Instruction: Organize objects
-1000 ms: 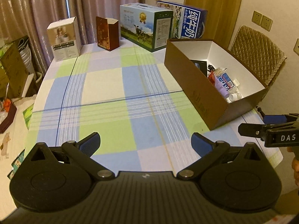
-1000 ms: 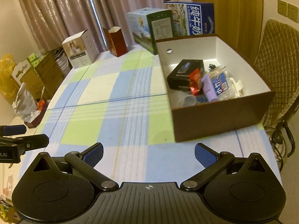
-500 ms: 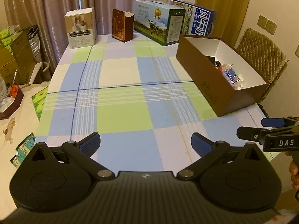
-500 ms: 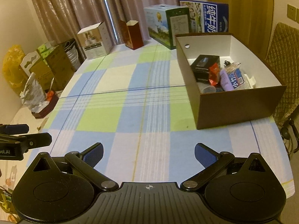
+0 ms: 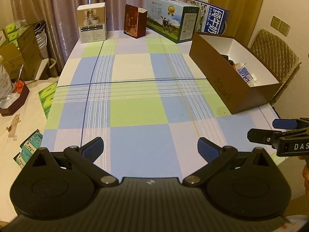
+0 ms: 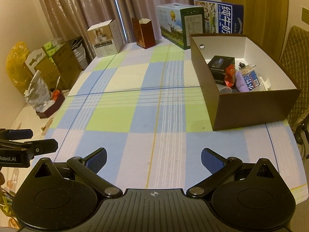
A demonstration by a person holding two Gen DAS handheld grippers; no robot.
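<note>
Two grippers held low over the near edge of a checked tabletop (image 6: 135, 89), jaws of both spread wide and gripping nothing: left gripper (image 5: 149, 148), right gripper (image 6: 153, 157). Gathered items already inside one open brown box (image 6: 253, 108) at the right side of the tabletop: one black carton (image 6: 220, 67), one red packet (image 6: 229, 76), one lilac tube (image 6: 240, 81), one blue-printed pouch (image 6: 251, 78), plus smaller pieces too hidden to count. No loose item visible on the open cloth. Along the far edge, four upright cartons: one white (image 5: 91, 25), one dark red (image 5: 134, 24), one green milk case (image 5: 171, 19), one blue milk case (image 5: 214, 20). Sorting judged at or near its end, both tools idle. Next move, if any: a reach toward the far row, or withdrawal.
</note>
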